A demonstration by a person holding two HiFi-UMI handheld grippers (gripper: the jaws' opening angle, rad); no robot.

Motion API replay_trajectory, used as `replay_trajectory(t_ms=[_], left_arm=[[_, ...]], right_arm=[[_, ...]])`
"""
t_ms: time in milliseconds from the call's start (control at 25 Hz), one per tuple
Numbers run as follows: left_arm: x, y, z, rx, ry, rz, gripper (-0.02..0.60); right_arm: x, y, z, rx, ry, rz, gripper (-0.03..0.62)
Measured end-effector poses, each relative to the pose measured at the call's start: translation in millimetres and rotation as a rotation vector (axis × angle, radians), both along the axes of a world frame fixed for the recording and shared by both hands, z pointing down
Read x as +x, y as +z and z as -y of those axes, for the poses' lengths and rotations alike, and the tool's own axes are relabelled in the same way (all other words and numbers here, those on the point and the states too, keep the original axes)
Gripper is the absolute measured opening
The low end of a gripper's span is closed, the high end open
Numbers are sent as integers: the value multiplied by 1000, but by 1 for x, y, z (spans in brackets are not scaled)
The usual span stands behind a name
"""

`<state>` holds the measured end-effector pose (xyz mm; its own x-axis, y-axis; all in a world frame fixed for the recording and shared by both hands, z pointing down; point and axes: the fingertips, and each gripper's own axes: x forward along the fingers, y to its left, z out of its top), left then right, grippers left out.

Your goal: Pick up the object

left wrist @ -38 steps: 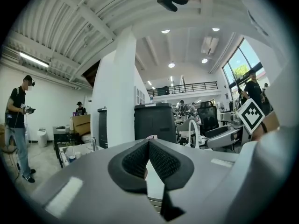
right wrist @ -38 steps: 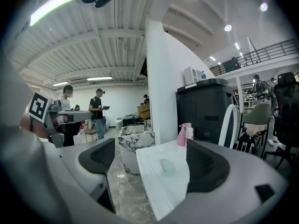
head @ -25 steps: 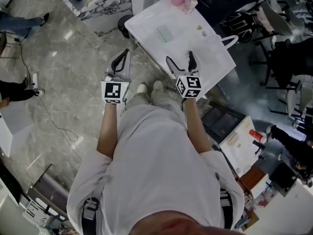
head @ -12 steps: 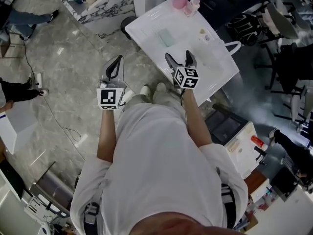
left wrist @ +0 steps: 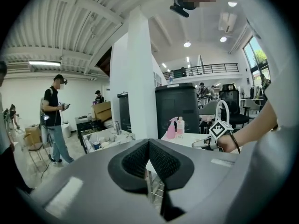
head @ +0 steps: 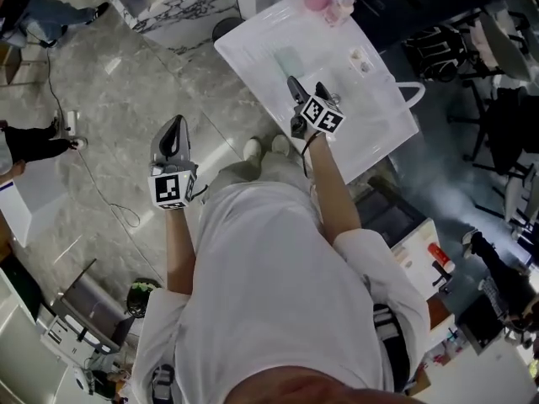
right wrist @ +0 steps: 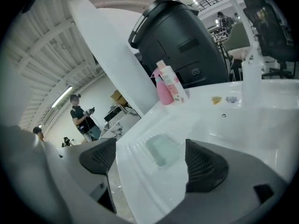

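The right claw (head: 305,87) has pushed forward over the white tabletop (head: 370,116), its jaws spread wide. The pale green block (head: 289,60) lies flat just ahead, centred between them, long axis running away. The left claw (head: 173,133), pressed together, hangs well apart over the floor.

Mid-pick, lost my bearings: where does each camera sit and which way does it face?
Head view: on the person's head, looking steeply down at the white table; torso, left tool and right tool show.
Left gripper view: on the left tool, looking across the room; its shut jaws and the right forearm show.
Right gripper view: on the right tool, looking along the table at the pale green block; its open jaws show.
Shared: all three show the pink bottle.
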<state>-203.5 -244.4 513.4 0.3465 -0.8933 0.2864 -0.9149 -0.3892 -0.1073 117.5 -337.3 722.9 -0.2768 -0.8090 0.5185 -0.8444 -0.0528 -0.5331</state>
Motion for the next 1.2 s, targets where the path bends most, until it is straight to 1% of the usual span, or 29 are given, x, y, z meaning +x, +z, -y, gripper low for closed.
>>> replay_trajectory(t_ms=[120, 240, 360, 600, 720, 840, 1000, 1200], left_arm=[[-13, 4, -11, -21, -54, 17, 2], [-25, 4, -24, -34, -109, 12, 2], [-34, 6, -37, -57, -161, 27, 2], [-37, 8, -54, -84, -224, 37, 2], [-36, 7, -60, -91, -241, 49, 2], [-34, 8, -63, -99, -248, 56, 2], [-37, 11, -65, -106, -272, 50, 2], [-37, 13, -64, -105, -280, 45, 2]], right_arm=[[4, 21, 13, -44, 52, 85, 463], [11, 45, 22, -98, 134, 196, 454], [16, 68, 29, -153, 199, 297, 445], [17, 106, 38, -274, 308, 483, 434], [12, 122, 38, -330, 339, 566, 417], [10, 132, 38, -367, 361, 611, 366], [8, 139, 38, -395, 376, 631, 281], [5, 142, 34, -423, 376, 634, 123]])
